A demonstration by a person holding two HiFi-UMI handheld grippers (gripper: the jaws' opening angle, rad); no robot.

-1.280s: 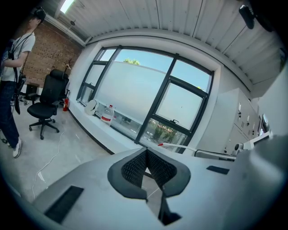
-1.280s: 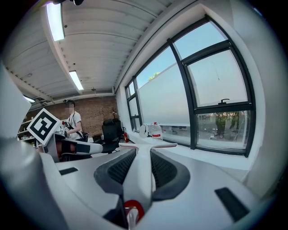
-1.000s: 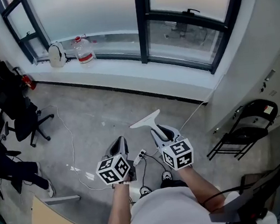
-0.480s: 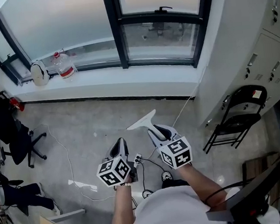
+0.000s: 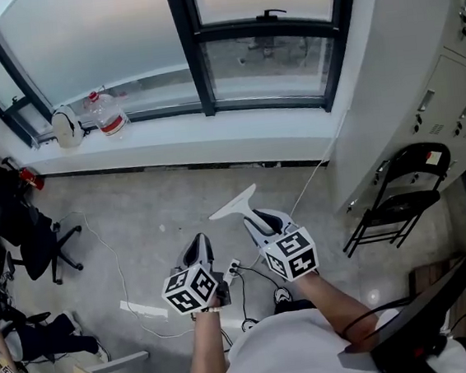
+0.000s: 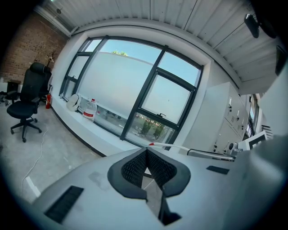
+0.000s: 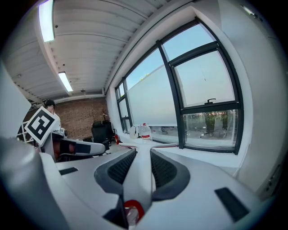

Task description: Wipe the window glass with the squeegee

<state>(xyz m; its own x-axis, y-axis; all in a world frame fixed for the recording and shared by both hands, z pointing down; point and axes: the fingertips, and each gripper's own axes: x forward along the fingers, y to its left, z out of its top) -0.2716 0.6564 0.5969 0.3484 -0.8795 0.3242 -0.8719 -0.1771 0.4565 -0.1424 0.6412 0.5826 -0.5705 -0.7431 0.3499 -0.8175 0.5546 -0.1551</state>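
My right claw [image 5: 257, 220] grips the squeegee [image 5: 235, 204] by its handle, blade forward, well short of the window glass [image 5: 270, 62]. Left claw [image 5: 196, 247] clenched, empty. Risk: handle twists under pressure (floor cable [image 5: 308, 186] may snag feet).

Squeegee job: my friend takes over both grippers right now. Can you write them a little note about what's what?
Right gripper: shut on the squeegee handle, with the blade pointing forward towards the window.
Left gripper: shut, nothing in it, held low beside the right one.
Where things are: the squeegee is in the air over the floor, well back from the window glass and not touching it. A water bottle stands on the sill.
Done: the squeegee is picked up.
Left: step up to the window, lay the blade on the glass and wipe it.
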